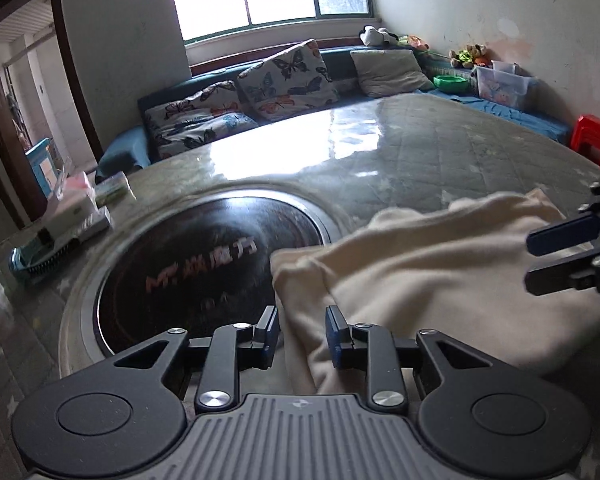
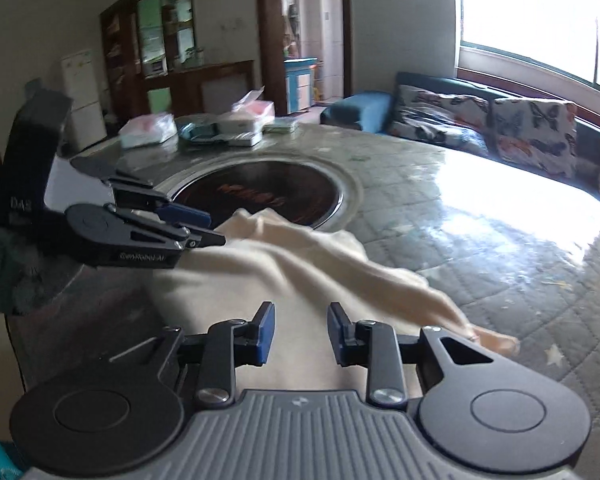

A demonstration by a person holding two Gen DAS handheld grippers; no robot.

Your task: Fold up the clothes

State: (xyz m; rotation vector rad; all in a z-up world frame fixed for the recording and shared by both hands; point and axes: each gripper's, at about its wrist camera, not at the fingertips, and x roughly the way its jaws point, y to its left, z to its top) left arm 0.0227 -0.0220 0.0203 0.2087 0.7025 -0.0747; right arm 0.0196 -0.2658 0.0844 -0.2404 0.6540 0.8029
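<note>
left wrist view: the left gripper (image 1: 302,338) hovers with jaws apart over the near edge of the cream garment (image 1: 440,272), gripping nothing. the garment lies on the quilted table (image 1: 440,140), just right of the dark round inset (image 1: 208,268).

right wrist view: the right gripper (image 2: 301,334) is spread open above the garment (image 2: 300,272), empty.

Open tabletop (image 2: 480,216) rightward — boxes (image 2: 236,128) possibly crowding far-left edge.

Butterfly cushions (image 1: 288,76) line the sofa (image 1: 124,148) behind the glossy table (image 1: 420,140); red stool (image 1: 594,140) beside.
</note>
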